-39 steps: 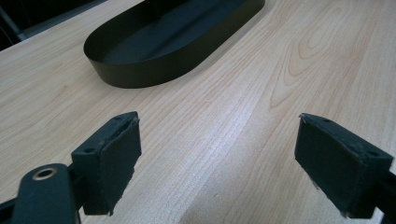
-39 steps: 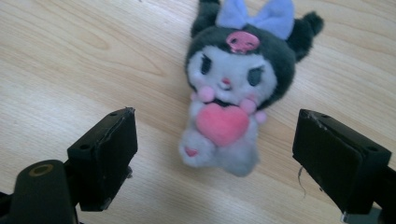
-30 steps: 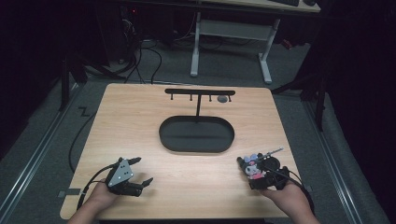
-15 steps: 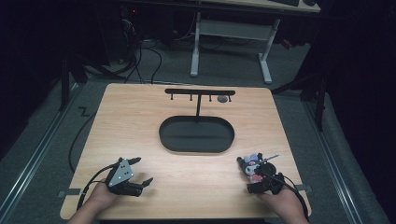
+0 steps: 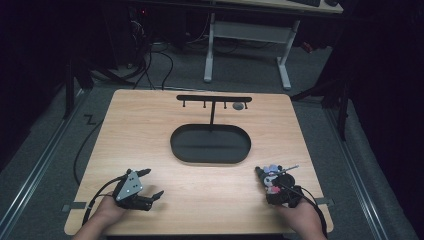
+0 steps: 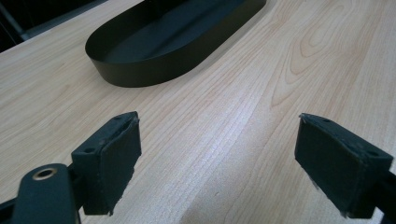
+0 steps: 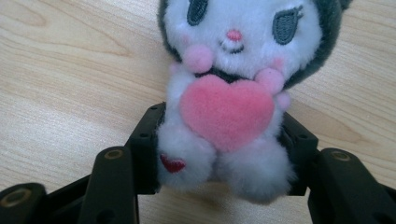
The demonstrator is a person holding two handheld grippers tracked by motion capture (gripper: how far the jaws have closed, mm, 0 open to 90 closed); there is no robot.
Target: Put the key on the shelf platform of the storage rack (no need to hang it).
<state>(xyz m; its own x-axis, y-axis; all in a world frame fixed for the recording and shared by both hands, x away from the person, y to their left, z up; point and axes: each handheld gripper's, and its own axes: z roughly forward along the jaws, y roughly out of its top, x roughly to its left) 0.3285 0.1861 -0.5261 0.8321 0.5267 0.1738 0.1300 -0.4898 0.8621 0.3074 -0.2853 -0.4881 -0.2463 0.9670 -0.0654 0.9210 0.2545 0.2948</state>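
A small plush toy (image 7: 229,88), with a white face, a dark hood and a pink heart on its chest, lies on the wooden table (image 5: 150,135) near the front right. My right gripper (image 7: 219,161) is shut on its lower body, one jaw against each side. From above, the plush toy (image 5: 271,177) pokes out ahead of the right gripper (image 5: 276,190). My left gripper (image 5: 154,182) rests at the front left, open and holding nothing. In the left gripper view its pads (image 6: 109,156) stand wide apart over bare wood.
A black oval tray (image 5: 210,156) lies at the table's middle; its wall (image 6: 140,70) rises ahead of the left jaws. Behind it stands a black T-shaped rack (image 5: 214,98) with hooks and a small round item (image 5: 238,106) hanging. Cables and desk legs lie beyond the far edge.
The right gripper, with the plush toy in it, has drawn slightly back toward the near edge of the table. The left gripper has stayed put.
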